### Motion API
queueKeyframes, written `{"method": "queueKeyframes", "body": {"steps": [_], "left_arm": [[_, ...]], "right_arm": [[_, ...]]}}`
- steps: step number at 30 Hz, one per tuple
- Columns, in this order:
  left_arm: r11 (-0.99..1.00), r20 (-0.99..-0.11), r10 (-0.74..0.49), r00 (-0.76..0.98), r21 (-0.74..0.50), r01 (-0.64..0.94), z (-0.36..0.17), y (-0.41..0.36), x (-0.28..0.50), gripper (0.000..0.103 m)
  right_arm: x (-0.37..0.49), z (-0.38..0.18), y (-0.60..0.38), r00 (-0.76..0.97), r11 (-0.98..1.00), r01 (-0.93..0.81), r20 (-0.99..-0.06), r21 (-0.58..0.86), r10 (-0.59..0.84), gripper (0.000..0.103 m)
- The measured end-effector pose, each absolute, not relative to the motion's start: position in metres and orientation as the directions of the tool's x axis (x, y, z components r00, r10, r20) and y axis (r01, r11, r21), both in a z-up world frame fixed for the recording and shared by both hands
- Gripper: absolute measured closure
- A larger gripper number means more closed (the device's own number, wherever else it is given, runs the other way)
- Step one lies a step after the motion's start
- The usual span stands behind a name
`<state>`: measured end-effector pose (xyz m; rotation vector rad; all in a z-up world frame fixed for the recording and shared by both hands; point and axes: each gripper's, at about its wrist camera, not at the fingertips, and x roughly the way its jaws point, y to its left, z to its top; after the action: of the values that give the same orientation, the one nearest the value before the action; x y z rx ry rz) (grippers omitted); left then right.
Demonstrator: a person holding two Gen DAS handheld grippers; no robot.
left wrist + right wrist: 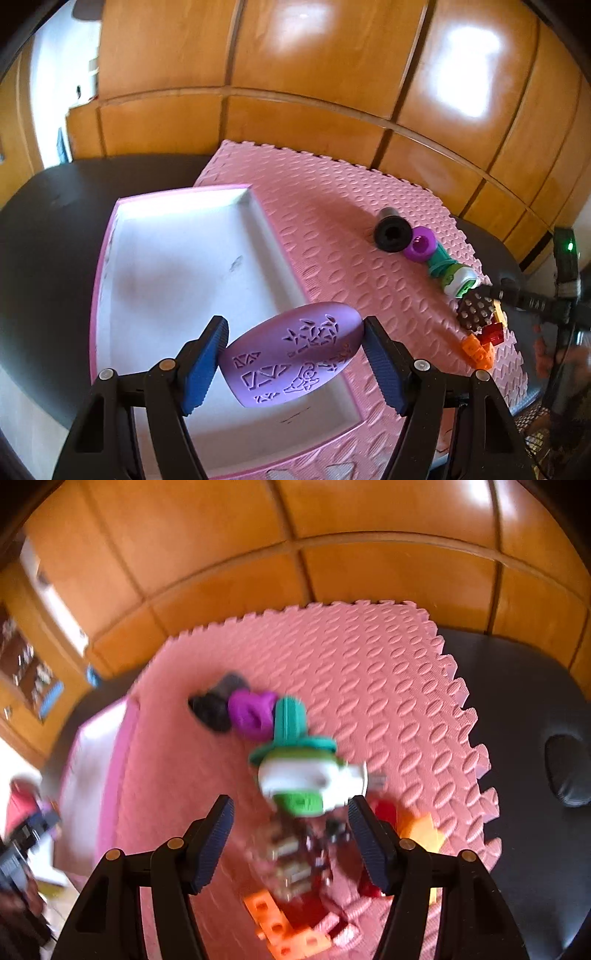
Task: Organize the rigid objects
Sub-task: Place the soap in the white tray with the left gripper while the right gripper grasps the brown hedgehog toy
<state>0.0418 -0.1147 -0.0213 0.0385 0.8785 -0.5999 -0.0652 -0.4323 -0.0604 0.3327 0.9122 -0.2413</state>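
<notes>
My left gripper (295, 332) is shut on a purple oval plate (295, 354) with cut-out patterns and holds it tilted above the white tray (181, 192) with a pink rim. On the pink foam mat to the right lie a black cylinder (391, 232), a purple spool (421, 249), a teal, white and green toy (452, 275), a dark studded block (476, 312) and red (493, 334) and orange bricks (478, 352). My right gripper (290, 805) hovers open over the blurred studded block (291, 853), with the toy (299, 771) just beyond its tips.
The foam mat (369, 672) lies on a black table (517, 701) in front of a wooden panelled wall (295, 55). More orange bricks (284, 926) sit near the mat's front. The tray (99, 738) borders the mat on the left.
</notes>
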Motion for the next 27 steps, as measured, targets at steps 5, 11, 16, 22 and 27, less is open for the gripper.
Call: {"method": "queueKeyframes", "body": {"steps": [5,11,16,22,27], "left_arm": [[0.859,-0.742,-0.448,0.498,-0.202,0.471,-0.027,-0.094,0.056,0.029],[0.903,-0.753,-0.366,0.547,-0.145,0.405,-0.033,-0.072,0.101,0.030],[0.924,-0.779,-0.322,0.538,-0.133,0.360,-0.039,-0.067,0.144,0.060],[0.930,-0.770,-0.311,0.557,-0.126,0.345,-0.037,-0.064,0.163,0.061],[0.935,-0.764,-0.308,0.566,-0.133,0.329,-0.033,-0.059,0.155,0.061]], "right_arm": [[-0.058,-0.084,-0.415,0.525,0.949,0.313,-0.841,0.048,-0.130,0.054],[-0.057,-0.083,-0.412,0.531,0.949,0.316,-0.830,0.007,-0.171,0.059],[-0.058,-0.083,-0.420,0.539,0.940,0.335,-0.832,0.065,-0.135,0.059],[-0.058,-0.083,-0.417,0.555,0.942,0.332,-0.818,0.052,-0.151,0.059],[-0.057,-0.084,-0.417,0.565,0.945,0.325,-0.810,0.042,-0.159,0.059]]}}
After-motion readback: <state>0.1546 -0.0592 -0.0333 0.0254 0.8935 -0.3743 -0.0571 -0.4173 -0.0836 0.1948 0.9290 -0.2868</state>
